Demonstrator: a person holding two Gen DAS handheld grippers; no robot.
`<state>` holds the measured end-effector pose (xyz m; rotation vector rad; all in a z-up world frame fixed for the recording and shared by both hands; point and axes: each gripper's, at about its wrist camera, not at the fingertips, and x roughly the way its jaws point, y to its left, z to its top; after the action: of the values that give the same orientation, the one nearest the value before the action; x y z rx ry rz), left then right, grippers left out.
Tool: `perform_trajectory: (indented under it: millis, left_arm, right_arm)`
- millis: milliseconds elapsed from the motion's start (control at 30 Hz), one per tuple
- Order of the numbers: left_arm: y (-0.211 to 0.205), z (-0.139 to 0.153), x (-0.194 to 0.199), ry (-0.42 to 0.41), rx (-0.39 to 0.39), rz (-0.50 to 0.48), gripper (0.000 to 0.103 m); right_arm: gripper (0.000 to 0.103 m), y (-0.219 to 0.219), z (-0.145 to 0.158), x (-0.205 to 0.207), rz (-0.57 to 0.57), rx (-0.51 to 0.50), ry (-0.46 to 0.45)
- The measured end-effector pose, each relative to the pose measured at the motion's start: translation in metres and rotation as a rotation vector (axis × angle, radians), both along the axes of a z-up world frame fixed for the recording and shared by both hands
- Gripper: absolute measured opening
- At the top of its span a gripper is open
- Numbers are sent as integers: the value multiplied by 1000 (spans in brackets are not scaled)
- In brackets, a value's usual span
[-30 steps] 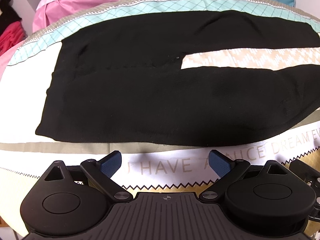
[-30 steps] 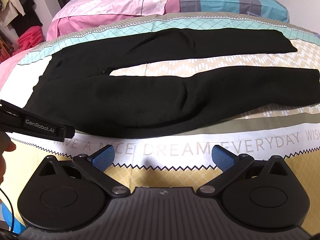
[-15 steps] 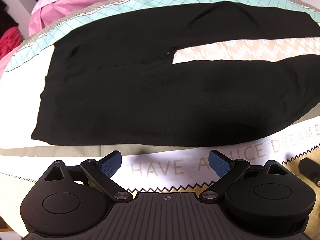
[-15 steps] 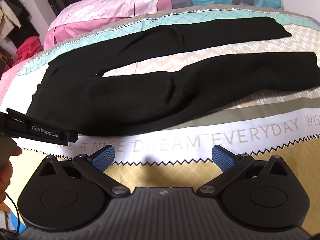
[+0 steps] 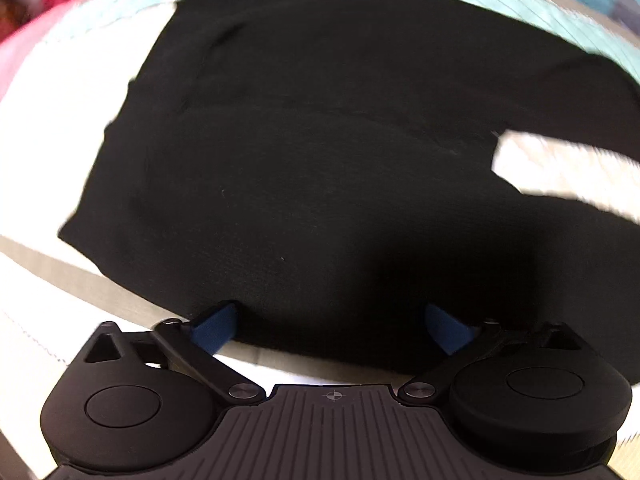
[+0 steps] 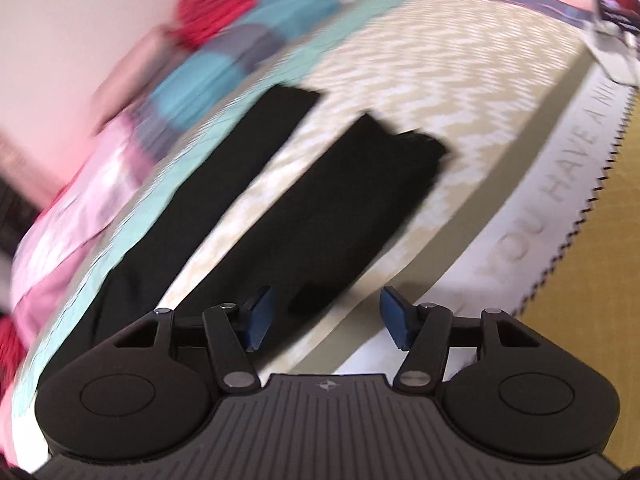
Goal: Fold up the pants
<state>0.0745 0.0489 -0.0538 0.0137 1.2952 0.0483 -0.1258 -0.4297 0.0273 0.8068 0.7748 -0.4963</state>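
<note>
Black pants (image 5: 320,168) lie flat on the bed, legs spread apart. In the left wrist view the waist and seat fill the frame. My left gripper (image 5: 332,326) is open, its blue pads at the near hem of the waist part, over the fabric edge. In the right wrist view the two legs (image 6: 320,200) run away toward their cuffs. My right gripper (image 6: 326,316) is open and empty, low over the near leg's edge. Both views are blurred.
The bed has a patterned quilt (image 6: 460,80) with a white lettered band (image 6: 560,168) and a yellow border. Pink and blue pillows (image 6: 192,80) and a red cloth pile (image 6: 212,8) lie at the far side.
Both grippers moved fast toward the pants. The left one closed in on the waist part; the right one swung right and turned to look along the legs. Both stay open.
</note>
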Motion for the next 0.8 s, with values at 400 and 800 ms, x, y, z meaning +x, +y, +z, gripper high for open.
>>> perform_trajectory:
  millis: [400,800]
  left_arm:
    - [4,-7,5,38,5,-1,103]
    - [7,-5,9,50,-9,-103,103]
  right_arm:
    - [20,-13,-19,42,-18,-101,-48]
    - [8,-61,-14,-4,-181,-117,49]
